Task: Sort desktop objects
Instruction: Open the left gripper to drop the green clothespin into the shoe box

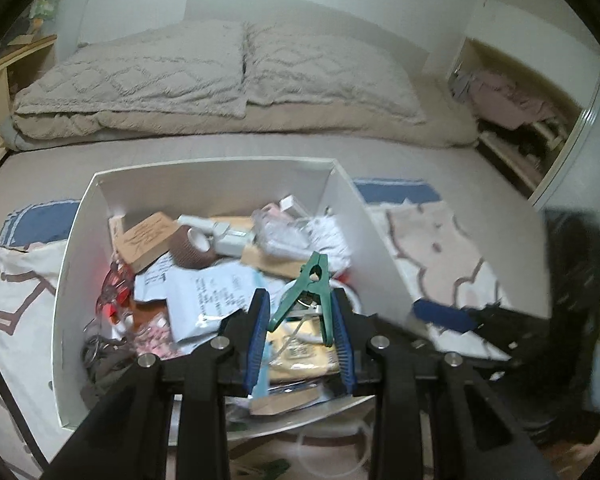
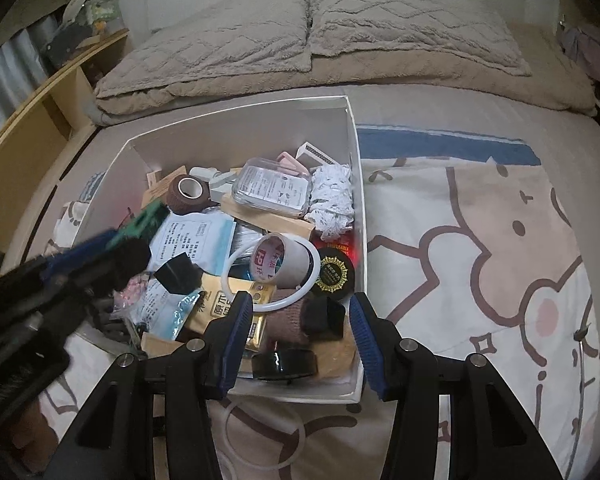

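A white box (image 2: pixel 352 128) of clutter stood on a bed (image 2: pixel 480 112) near its pillows (image 1: pixel 140 76). The left gripper (image 1: pixel 300 304) fingers were closed on a green clip (image 1: pixel 314 284) above the box. The right gripper (image 2: pixel 300 312) fingers stood wide apart, empty, over the box's near edge.

A home bedroom: a bed (image 2: pixel 380 92) with two quilted pillows (image 1: pixel 140 72), a cartoon blanket (image 2: pixel 480 240) and wooden shelves (image 2: pixel 40 128).

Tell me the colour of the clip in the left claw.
Green; the clip shows best in the left wrist view.
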Demonstrator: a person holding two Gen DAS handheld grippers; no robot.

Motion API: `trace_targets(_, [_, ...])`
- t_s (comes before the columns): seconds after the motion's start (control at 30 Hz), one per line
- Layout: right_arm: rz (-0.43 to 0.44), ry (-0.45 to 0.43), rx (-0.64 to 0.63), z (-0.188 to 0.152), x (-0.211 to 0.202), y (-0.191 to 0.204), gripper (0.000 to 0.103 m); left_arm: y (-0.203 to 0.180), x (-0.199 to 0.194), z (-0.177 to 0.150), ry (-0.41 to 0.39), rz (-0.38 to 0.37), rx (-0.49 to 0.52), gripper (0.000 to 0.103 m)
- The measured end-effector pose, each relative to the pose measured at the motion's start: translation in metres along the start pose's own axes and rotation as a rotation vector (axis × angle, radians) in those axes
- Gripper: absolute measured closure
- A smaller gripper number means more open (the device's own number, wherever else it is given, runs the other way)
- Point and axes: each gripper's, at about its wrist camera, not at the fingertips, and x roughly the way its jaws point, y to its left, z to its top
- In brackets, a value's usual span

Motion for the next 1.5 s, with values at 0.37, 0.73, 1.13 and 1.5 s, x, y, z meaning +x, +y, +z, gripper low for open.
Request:
trace_targets(0.37, [0.003,-0.004,-0.009,-0.002,-0.004,-0.001,0.052,-0.011,-0.006,0.006,-0.028,-0.023,0.013,0.072])
trace_targets(0.73, [-0.023,-0.001,-0.045,-0.005,-0.004,0.004,0.052,0.008,0.036,-0.020,0.077,0.083,0.015,0.072])
trace_targets(1.13, [-0.029,-0.013,-0.064,-0.005,-0.003,0.005,0.052,0.023,0.036,-0.024,0.078,0.088,-0.055,0.044])
trace_targets(1.5, [-0.015,-0.122,-0.069,-0.004,-0.021,0.011,0.052,0.027,0.018,-0.021,0.043,0.149,-0.049,0.043])
